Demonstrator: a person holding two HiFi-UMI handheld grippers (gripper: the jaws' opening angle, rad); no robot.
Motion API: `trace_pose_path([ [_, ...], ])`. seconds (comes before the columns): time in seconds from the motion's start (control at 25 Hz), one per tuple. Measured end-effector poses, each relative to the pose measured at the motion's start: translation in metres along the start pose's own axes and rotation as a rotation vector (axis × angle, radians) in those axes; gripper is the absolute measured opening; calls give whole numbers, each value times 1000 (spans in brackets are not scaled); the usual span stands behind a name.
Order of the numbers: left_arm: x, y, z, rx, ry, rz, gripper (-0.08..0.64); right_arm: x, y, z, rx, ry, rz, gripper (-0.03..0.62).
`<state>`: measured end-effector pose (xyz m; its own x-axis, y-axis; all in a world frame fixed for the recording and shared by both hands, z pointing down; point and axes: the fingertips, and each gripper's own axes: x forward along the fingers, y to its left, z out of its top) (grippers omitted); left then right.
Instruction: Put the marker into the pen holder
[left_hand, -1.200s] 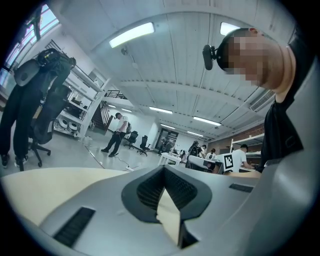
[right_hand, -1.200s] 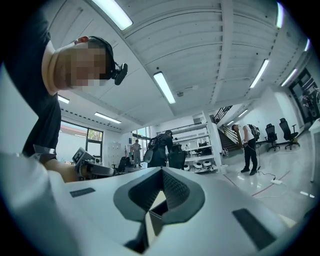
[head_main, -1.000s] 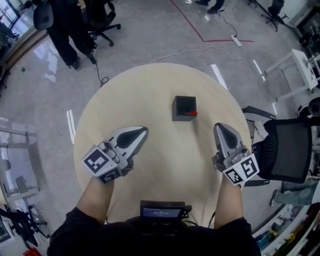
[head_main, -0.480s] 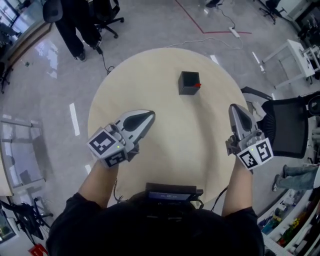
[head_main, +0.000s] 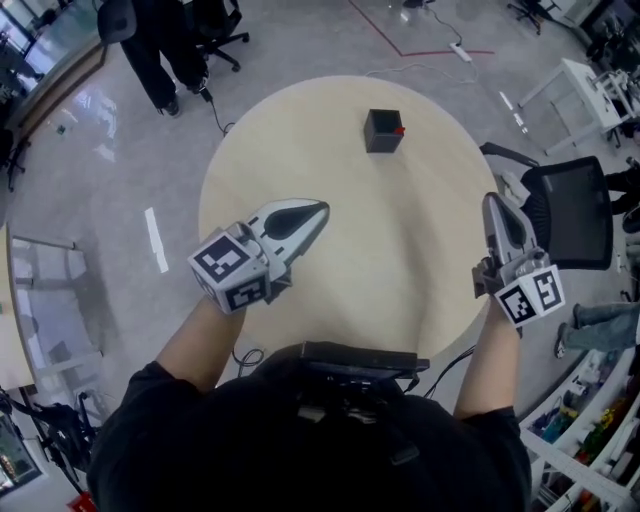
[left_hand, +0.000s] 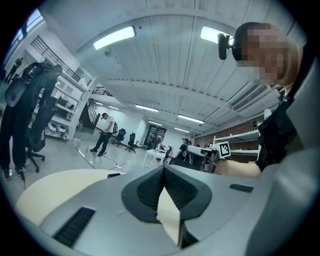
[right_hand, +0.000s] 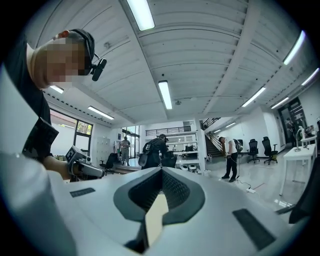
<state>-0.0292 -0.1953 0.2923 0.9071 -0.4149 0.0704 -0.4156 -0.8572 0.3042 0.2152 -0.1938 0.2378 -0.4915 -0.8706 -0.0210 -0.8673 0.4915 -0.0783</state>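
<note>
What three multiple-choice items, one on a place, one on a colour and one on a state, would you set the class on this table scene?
1. Where on the table does the pen holder stand? A. Near edge, by the person. B. Far side. C. Dead centre.
2. What colour is the marker showing at the pen holder? A. Red. B. Green. C. Blue.
3. How do the jaws of the left hand-held gripper and the right hand-held gripper stand? A. Together, empty. B. Wide apart. C. Closed on the marker.
Answers: 1 B, it sits well beyond both hand-held grippers; 2 A, a red bit shows at its rim; 3 A, each gripper view shows the jaws meeting with nothing between.
</note>
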Motion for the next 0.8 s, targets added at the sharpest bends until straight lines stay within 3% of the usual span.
trace_pose_path([
  [0.28, -23, -66, 5, 35, -6, 50, 2, -60, 22, 9, 11, 29, 76, 3],
  [0.56, -22, -162, 16, 66, -89, 145, 2, -133, 28, 28, 31, 41, 242, 3],
  [0.8, -23, -218, 4, 59, -104, 172, 2, -185, 21, 30, 75, 43, 285, 3],
])
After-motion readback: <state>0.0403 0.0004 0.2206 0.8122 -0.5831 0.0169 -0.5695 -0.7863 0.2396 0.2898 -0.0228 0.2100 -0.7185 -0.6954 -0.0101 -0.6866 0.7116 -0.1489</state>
